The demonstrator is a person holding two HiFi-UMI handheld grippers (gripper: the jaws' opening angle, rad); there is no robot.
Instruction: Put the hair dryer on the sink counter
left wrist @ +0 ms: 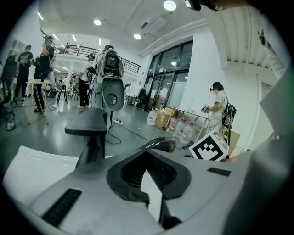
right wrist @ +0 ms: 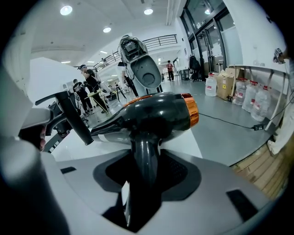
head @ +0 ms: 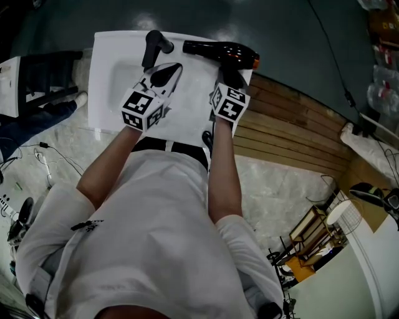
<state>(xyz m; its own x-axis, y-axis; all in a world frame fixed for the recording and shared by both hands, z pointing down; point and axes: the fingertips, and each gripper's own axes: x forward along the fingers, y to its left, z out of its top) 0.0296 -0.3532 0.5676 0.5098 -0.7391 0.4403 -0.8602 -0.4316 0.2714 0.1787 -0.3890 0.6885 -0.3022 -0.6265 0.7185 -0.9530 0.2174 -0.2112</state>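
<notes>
1. The hair dryer [right wrist: 151, 114] is black with an orange ring at its back end. It is at the back right corner of the white sink surface [head: 106, 68]. It lies sideways, with its nose pointing at the tap [head: 156, 47].
2. The right claw [right wrist: 144, 170] is clamped on the hair dryer's handle. I cannot tell if the dryer rests on the surface or hangs just over it.
3. The left claw [left wrist: 148, 172] has its jaws apart, with nothing between them. It is over the bowl of the sink, just in front of the tap.
4. The tap is black and stands at the back of the surface, just left of the dryer's nose.
5. The surface is white and shiny, and the bowl dips down in its middle.
6. To the right of the sink there are wooden boards [head: 293, 124] on the floor. Under the person the floor is pale and looks like stone [head: 274, 187], and thin cables [head: 56, 159] lie on it at the left.
7. The room is big and bright. It has round ceiling lights [left wrist: 169, 5], tall windows [left wrist: 172, 87] and a smooth grey floor.
8. Far off, people [left wrist: 85, 78] stand in the room. Water jugs [right wrist: 255, 98] and cardboard boxes [left wrist: 164, 117] sit by the windows.
</notes>
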